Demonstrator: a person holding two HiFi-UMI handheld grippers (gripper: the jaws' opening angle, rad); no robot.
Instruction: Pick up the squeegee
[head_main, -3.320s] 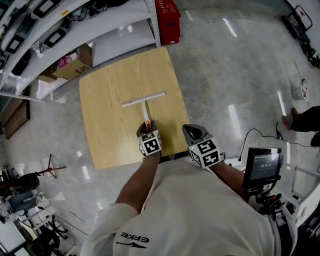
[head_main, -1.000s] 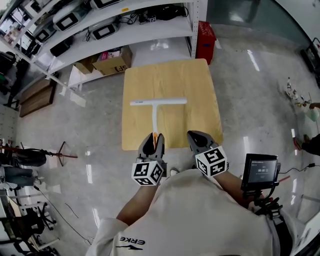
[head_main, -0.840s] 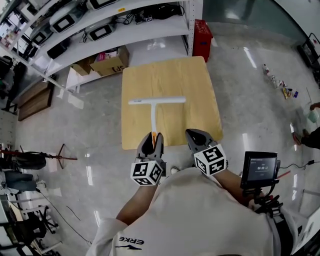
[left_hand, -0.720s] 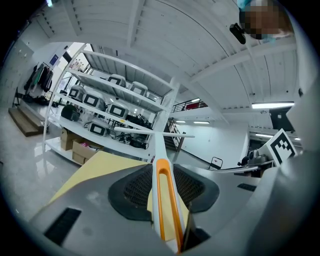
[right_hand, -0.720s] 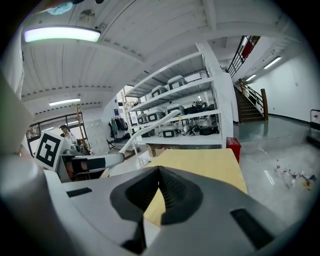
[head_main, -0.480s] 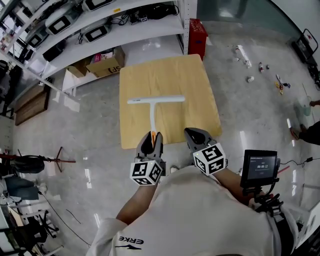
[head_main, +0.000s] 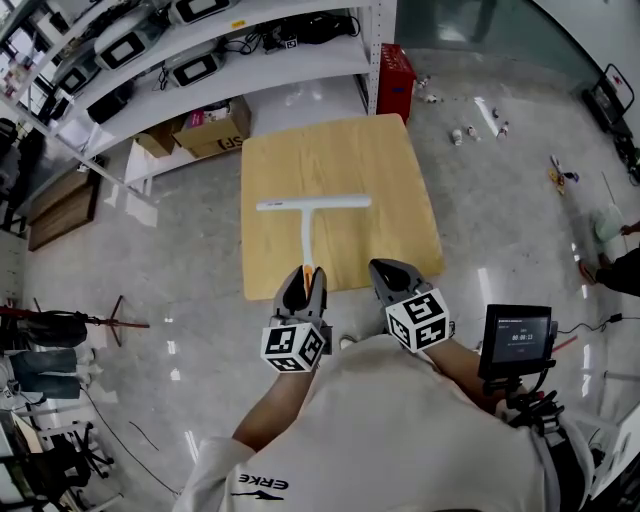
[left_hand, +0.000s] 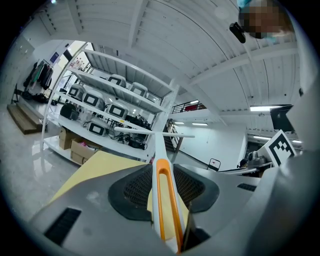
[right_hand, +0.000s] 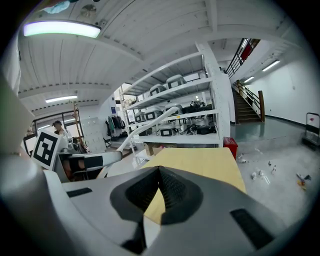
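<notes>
Head view: left tongs (head_main: 303, 274) pinch the squeegee (head_main: 306, 226) by the table (head_main: 400, 180) edge; right tongs (head_main: 386, 270) pressed together, empty.

A square table (head_main: 385, 165) with a pale wood-grain top stands on a glossy grey floor (head_main: 500, 240), one edge close to a white shelf unit (head_main: 262, 58). The shelves carry dark boxy devices (head_main: 195, 68) and a tangle of black cables (head_main: 310, 25). On the floor under the lowest shelf sit two cardboard boxes (head_main: 215, 130) – the larger one open-topped – and a red crate (head_main: 397, 70) stands just beside the shelf's end post. Small bits of litter (head_main: 460, 135) lie scattered on the floor beyond the table's far right corner, and a brown wooden board (head_main: 60, 205) lies well off to the left.
</notes>
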